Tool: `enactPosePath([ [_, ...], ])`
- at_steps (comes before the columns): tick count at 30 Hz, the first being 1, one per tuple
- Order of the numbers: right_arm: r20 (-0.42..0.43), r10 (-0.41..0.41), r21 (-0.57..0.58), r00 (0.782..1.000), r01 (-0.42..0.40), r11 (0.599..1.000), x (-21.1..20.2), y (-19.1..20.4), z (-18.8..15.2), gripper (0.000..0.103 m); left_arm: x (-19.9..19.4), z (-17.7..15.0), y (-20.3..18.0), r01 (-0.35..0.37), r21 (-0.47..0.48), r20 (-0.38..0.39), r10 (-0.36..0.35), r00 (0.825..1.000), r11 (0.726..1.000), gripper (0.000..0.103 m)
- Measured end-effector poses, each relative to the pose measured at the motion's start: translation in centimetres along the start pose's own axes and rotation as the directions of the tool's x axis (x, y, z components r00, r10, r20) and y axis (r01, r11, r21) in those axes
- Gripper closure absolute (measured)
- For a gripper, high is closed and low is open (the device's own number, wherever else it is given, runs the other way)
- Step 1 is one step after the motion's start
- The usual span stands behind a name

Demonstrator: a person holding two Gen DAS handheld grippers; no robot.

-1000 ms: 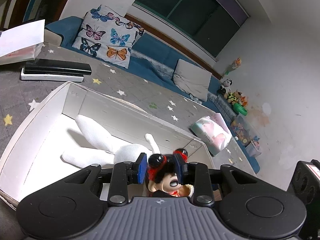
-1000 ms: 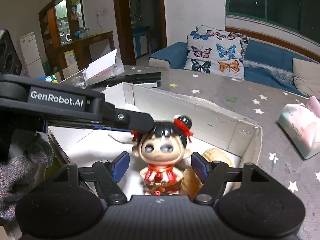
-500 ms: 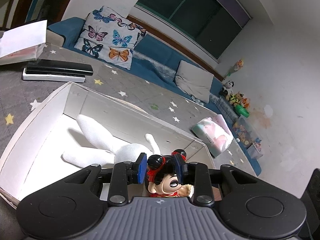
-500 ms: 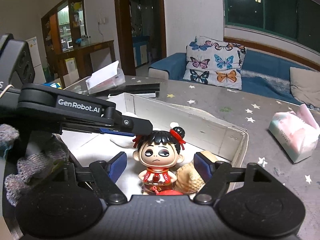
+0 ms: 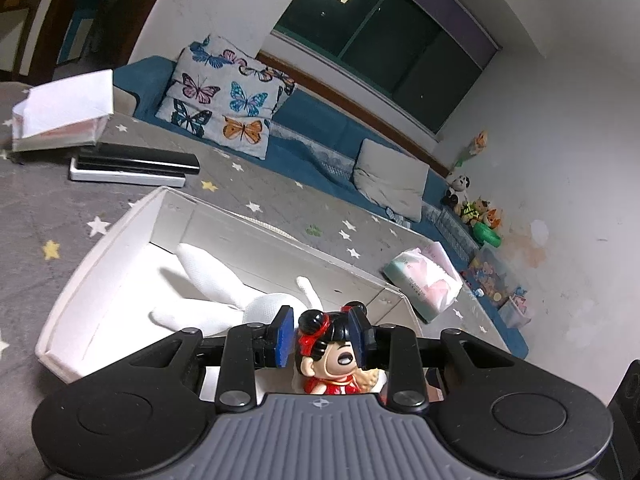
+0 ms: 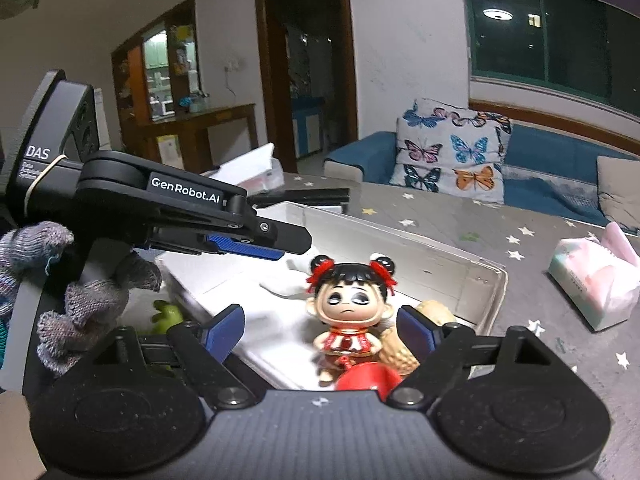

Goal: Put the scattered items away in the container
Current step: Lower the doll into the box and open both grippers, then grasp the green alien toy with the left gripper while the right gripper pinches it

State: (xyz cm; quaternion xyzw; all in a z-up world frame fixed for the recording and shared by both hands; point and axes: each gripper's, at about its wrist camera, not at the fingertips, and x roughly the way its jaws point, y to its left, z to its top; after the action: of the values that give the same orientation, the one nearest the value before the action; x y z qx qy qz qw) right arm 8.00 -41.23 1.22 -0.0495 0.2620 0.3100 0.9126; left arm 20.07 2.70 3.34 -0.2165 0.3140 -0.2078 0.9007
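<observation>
A doll figurine (image 6: 347, 312) with black hair and red ribbons stands inside the white box (image 6: 486, 280). In the left wrist view the doll (image 5: 326, 354) sits between my left gripper's (image 5: 320, 336) blue pads, which are spread a little and no longer press on its head. From the right wrist view the left gripper (image 6: 256, 246) hovers to the left of and above the doll. My right gripper (image 6: 320, 326) is open and empty, low in front of the doll. A white plush rabbit (image 5: 224, 292) lies in the box. A tan peanut toy (image 6: 416, 340) and a red object (image 6: 368, 376) lie beside the doll.
A pink and green tissue pack (image 6: 592, 280) lies on the star-patterned grey cloth (image 6: 460, 220) to the right of the box. Black and white flat boxes (image 5: 132, 166) and an open white carton (image 5: 60, 116) lie at the far left. A green toy (image 6: 168, 314) lies outside the box near the gloved hand.
The left gripper has opened and let go of the doll, which now stands in the box. The left gripper has pulled up and to the left. The right gripper has drawn back a little.
</observation>
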Motion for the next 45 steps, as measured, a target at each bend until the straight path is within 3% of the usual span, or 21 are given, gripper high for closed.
enactPosePath([
  [2, 0.018, 0.013, -0.020, 1.000, -0.012, 1.000, -0.6, 0.6, -0.1, 0.009, -1.1, -0.2, 0.1, -0.010, 0.001, 0.014, 0.010, 1.000, 1.000, 0.071],
  [11, 0.041, 0.120, -0.073, 0.992, -0.117, 0.990, -1.9, 3.3, -0.5, 0.008, -6.3, -1.8, 1.3, -0.088, 0.006, 0.069, 0.087, 0.994, 0.996, 0.071],
  [21, -0.017, 0.235, -0.148, 0.972, -0.234, 0.961, -0.4, 7.1, -1.7, 0.008, -10.4, -4.1, 4.2, -0.165, -0.060, 0.099, 0.170, 0.980, 0.984, 0.071],
  [33, -0.157, 0.258, -0.147, 0.953, -0.280, 0.949, 5.0, 9.9, -3.3, 0.018, -10.4, -6.7, 7.0, -0.139, -0.167, 0.030, 0.146, 0.989, 0.976, 0.071],
  [45, -0.193, 0.240, -0.143, 0.951, -0.269, 0.952, 7.7, 10.8, -3.5, 0.029, -9.6, -6.9, 8.0, -0.104, -0.223, 0.002, 0.107, 0.994, 0.969, 0.070],
])
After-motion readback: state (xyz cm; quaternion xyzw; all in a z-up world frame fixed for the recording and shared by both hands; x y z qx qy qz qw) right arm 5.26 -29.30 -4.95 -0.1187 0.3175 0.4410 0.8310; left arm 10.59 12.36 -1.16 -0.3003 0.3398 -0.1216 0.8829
